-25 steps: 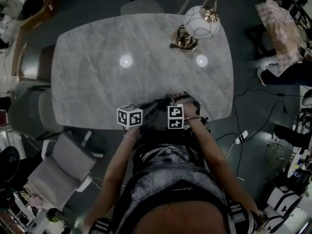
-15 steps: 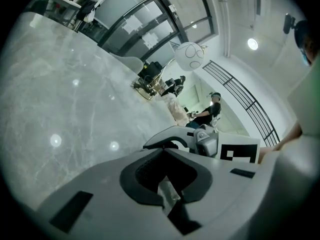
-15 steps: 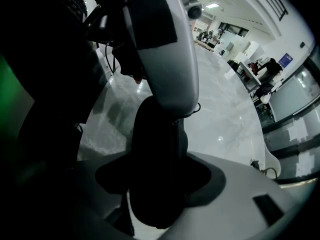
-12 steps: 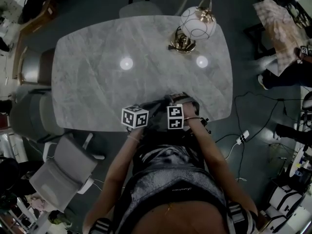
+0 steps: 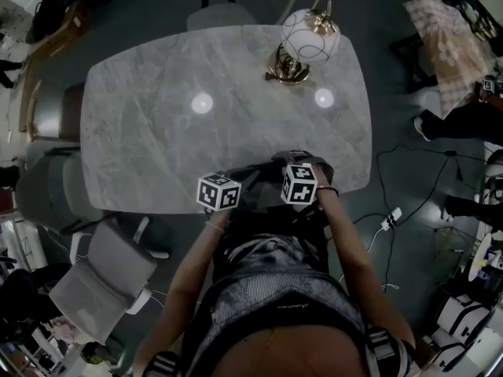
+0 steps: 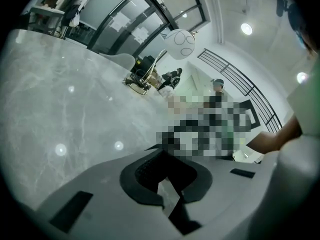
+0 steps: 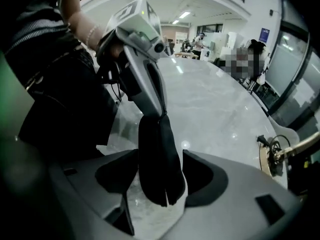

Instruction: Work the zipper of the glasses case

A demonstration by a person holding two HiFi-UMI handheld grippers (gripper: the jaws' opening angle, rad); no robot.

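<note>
Grey marble table (image 5: 157, 132), globe lamp (image 5: 309, 36), grey chairs (image 5: 102, 269), dark floor (image 5: 389, 108)

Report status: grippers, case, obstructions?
Left gripper shut on glasses case tip. Right gripper clamped on its body. Table lamp far off, nothing blocking.

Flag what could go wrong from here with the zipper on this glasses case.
1. The left gripper seems pinched on just the zipper pull at the top of the glasses case; it could slip off.
2. The right gripper clamps the case's rounded sides, so it might twist or squirt out.
3. Both work near the marble table edge; a dropped case could fall off.
</note>
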